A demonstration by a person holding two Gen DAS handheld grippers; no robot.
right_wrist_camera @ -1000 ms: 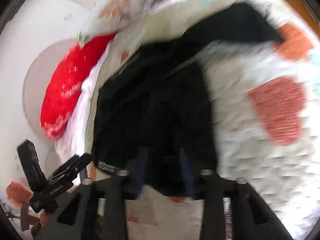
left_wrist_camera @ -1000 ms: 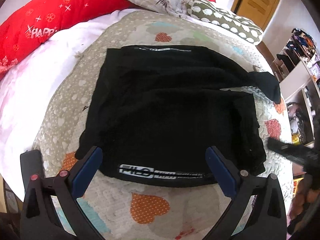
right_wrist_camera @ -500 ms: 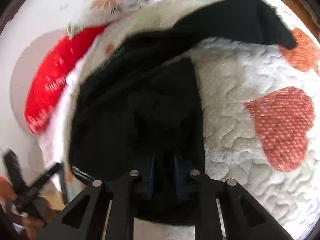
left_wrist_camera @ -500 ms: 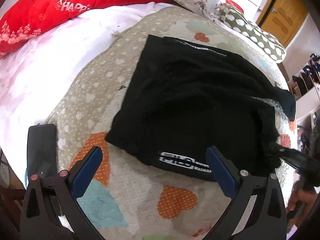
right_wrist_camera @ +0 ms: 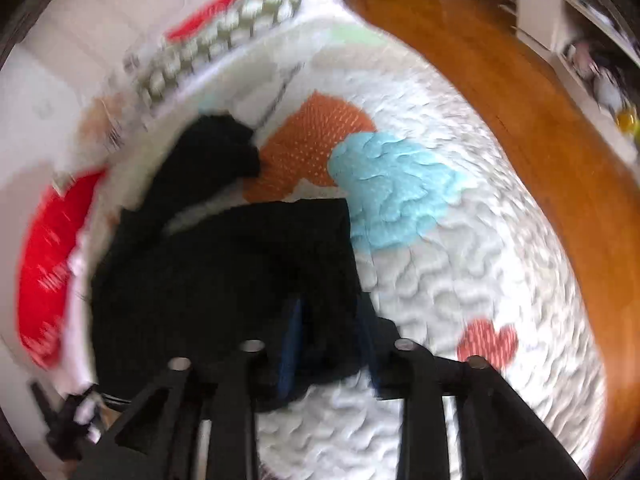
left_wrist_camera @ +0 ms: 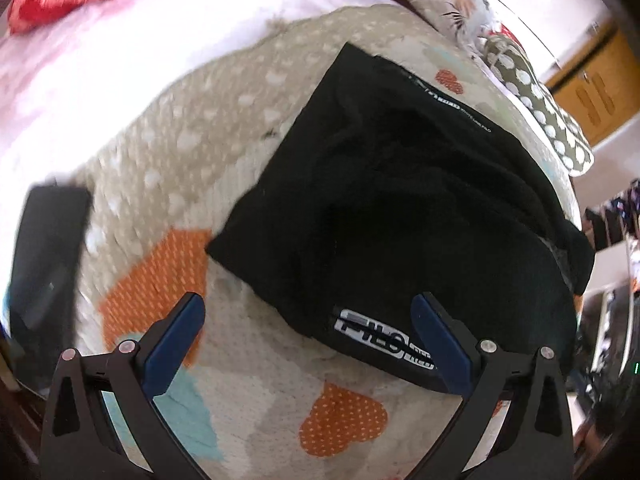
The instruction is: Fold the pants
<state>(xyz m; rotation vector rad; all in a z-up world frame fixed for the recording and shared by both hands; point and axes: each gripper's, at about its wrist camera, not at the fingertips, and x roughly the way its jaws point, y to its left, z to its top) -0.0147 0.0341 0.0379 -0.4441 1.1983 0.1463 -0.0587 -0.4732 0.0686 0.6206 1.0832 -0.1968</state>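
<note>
Left wrist view shows your left gripper (left_wrist_camera: 308, 316) spread wide above the folded black pants (left_wrist_camera: 400, 208), while your right gripper (right_wrist_camera: 330, 340) has just been opening around their near corner.

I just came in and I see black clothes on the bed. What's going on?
Someone is folding black pants on a quilt with hearts, holding tongs in each hand. The left tongs hang wide open over the near edge, touching nothing. The right tongs have just been opening, with a corner of the pants between them. One end pokes out from the folded pile.
</note>
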